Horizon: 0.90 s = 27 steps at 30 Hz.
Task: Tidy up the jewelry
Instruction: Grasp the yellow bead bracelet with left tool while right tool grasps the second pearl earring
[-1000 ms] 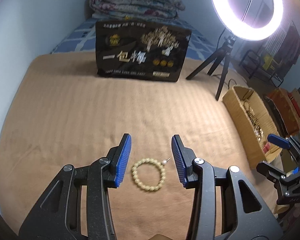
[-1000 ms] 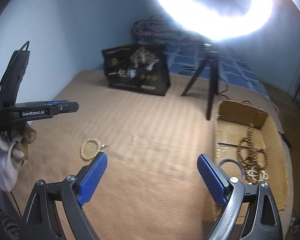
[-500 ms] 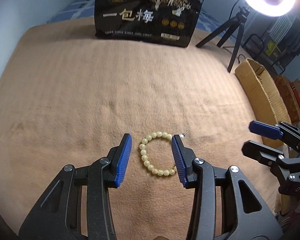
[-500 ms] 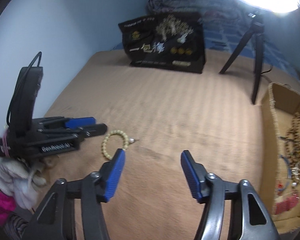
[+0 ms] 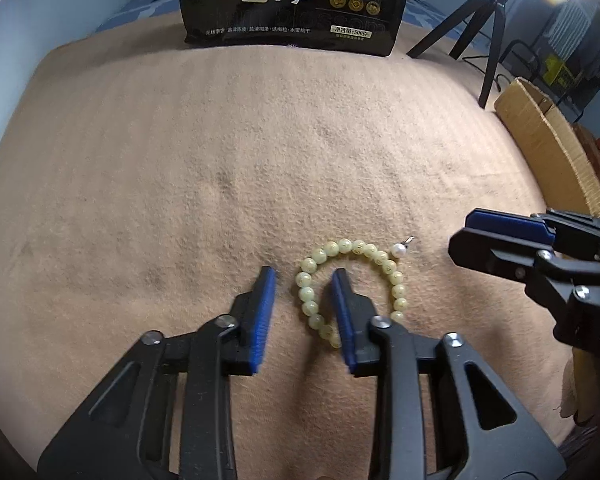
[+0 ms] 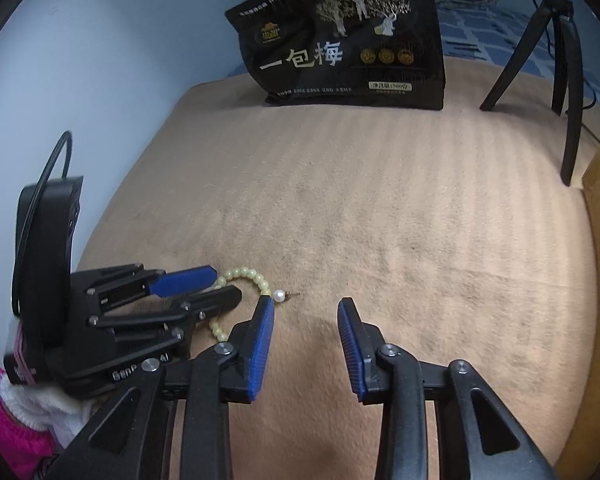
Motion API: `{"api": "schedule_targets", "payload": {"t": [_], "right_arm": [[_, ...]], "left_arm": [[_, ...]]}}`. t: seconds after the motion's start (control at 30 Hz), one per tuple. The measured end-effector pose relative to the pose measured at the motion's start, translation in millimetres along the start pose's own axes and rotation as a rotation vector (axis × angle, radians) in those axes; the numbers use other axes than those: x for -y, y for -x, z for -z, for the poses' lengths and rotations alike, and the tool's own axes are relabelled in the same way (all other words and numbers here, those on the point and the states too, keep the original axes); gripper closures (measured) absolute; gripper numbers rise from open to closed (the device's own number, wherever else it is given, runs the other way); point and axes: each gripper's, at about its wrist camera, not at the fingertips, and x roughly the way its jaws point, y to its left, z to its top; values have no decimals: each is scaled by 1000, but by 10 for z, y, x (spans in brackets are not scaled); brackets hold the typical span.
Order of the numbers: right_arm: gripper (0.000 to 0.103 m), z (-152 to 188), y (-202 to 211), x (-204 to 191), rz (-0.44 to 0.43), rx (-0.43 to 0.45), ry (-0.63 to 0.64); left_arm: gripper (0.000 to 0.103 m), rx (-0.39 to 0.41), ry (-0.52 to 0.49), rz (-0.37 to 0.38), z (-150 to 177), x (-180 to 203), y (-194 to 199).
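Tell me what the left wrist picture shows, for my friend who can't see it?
The left claw straddles one side of a pale green bead bracelet on a tan blanket, closing, not yet pinching. The right claw waits alongside.

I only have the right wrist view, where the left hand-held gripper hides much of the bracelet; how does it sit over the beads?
Observer: The left wrist view shows the bracelet as a closed ring. The left hand-held gripper straddles its left side, one finger inside the ring and one outside.
Operator: Are the pads pressing the beads yet?
Observer: No. The jaws have just been closing with beads between them, but a gap shows on each side.
Operator: Does the pearl stud touch the ring? That spot is crowded here.
Observer: The pearl stud lies against a bead at the ring's upper right, its pin pointing away. I cannot tell whether they are joined.
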Motion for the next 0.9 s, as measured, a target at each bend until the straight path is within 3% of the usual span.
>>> {"api": "schedule_targets", "payload": {"t": [0.2, 0.43, 0.73, 0.9], "right_arm": [[72, 1, -161, -51, 7, -1, 22], [72, -5, -246, -169, 45, 2, 81], [73, 93, -412, -411, 147, -7, 251], [89, 85, -449, -421, 181, -1, 264]], "left_arm": [[94, 10, -19, -35, 22, -39, 2], [95, 13, -12, -50, 60, -168, 49], [95, 16, 23, -54, 94, -399, 91], [96, 18, 21, -56, 104, -405, 100]]}}
